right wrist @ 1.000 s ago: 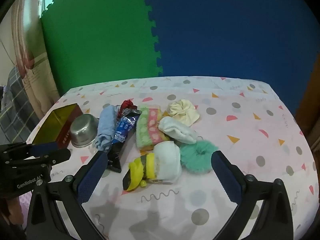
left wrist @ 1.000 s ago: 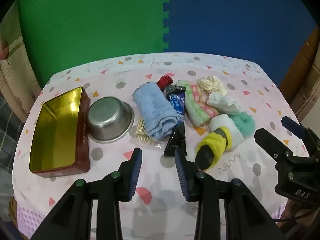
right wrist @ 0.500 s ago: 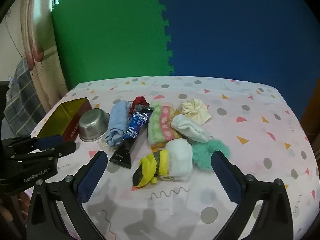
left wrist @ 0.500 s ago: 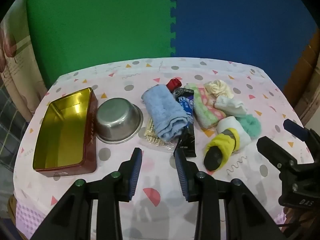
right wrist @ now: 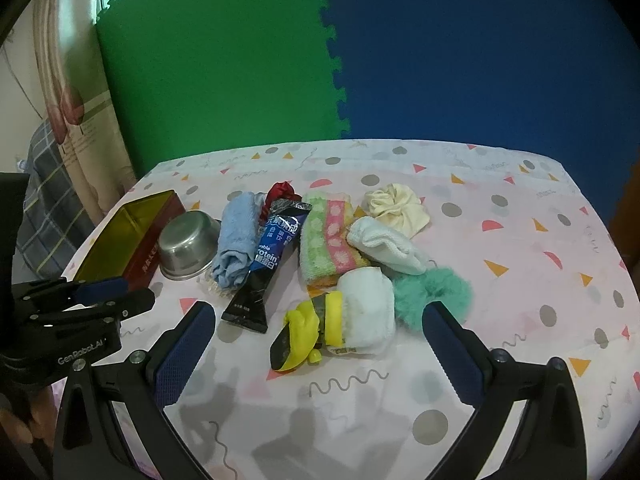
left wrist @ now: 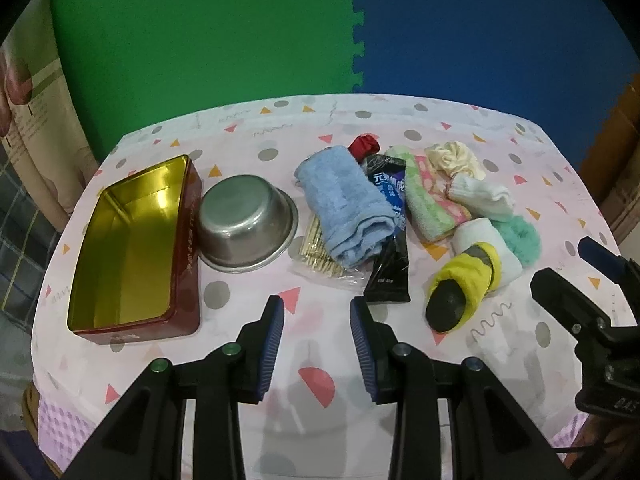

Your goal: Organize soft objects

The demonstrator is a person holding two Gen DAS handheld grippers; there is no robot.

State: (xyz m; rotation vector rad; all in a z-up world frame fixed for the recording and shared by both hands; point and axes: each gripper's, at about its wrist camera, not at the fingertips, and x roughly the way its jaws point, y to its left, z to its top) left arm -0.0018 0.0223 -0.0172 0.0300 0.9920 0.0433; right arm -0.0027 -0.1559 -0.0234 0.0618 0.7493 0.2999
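The left hand-held gripper (left wrist: 317, 338) is hovering narrowly parted, empty, near the blue towel (left wrist: 347, 207); the right hand-held gripper (right wrist: 320, 354) is gaping wide, empty. The steel bowl (left wrist: 247, 227) is sitting just left of that towel.

One gold-lined tin (left wrist: 132, 244), one steel bowl (left wrist: 246, 228), one blue towel (left wrist: 346, 208), one striped cloth (left wrist: 430, 204) — three scrunchies: red (left wrist: 364, 145), cream (left wrist: 454, 159), teal (left wrist: 518, 236) — one black wrapper (left wrist: 390, 240).

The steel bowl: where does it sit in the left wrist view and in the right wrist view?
Left wrist view: the steel bowl lies left of centre, between the gold tin and the blue towel.
Right wrist view: the bowl lies at middle left, beyond the left claw.
Shared landmark: the blue towel, just right of the bowl in both.
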